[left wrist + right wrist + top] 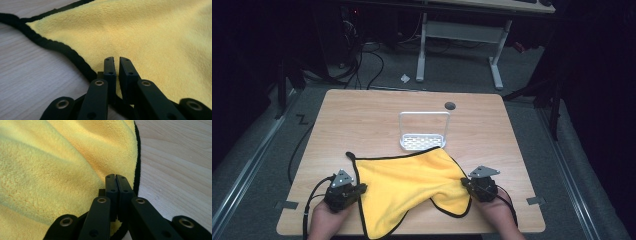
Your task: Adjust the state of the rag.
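Dim room; grey carpet floor [452, 70]; white-legged desk [462, 30] at the back; black cables [362, 65] trailing left.

Left gripper [117, 60] nearly closed, pinching yellow cloth [140, 37] by black hem; wooden table [30, 75] beside.

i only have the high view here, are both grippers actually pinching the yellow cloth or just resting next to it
Observer: The right gripper is shut on the yellow cloth: in its own view the jaws meet with the black-trimmed edge caught between them.
Operator: and the left one
Observer: The left gripper has its jaws nearly together, with yellow pile showing in the narrow slit between them, just inside the black hem.
Operator: is the cloth flat near the right side
Observer: No, the right gripper view shows it bunched into soft ridges beside the jaws, above the wooden table.
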A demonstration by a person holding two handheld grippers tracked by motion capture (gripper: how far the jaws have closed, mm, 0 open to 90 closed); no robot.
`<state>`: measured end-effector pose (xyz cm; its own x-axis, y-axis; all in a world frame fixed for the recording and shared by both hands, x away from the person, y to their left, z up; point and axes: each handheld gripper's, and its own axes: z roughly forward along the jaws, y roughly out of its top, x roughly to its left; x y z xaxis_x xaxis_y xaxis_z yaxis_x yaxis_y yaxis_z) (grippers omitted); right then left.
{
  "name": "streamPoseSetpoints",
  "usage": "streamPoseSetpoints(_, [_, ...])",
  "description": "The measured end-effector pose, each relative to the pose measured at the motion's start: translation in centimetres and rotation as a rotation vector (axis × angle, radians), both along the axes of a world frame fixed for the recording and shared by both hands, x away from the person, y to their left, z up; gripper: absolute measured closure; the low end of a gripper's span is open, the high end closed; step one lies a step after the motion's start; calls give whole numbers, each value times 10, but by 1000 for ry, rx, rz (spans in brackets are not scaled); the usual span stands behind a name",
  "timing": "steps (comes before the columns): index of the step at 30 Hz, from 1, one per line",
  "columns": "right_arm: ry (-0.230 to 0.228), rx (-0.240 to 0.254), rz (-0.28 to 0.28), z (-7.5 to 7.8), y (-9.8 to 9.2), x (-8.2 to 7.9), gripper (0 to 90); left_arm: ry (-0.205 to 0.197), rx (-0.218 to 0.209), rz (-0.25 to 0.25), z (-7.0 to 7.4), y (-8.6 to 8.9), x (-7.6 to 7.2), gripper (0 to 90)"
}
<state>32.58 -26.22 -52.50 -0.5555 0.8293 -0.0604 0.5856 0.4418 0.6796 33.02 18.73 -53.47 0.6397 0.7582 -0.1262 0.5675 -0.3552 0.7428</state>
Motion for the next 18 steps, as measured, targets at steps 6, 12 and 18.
streamPoseSetpoints(6, [-12, 2, -19, -1, -3, 7, 899, -60, 50, 35, -1, 0, 15, 845])
streamPoseSetpoints(12, [-41, -2, -52, -3, -1, 21, 898, -133, 122, 116, -3, -7, 26, 807])
streamPoseSetpoints(18, [-87, 13, -56, 8, 0, 8, 885, -103, 58, 106, 14, -9, 3, 734])
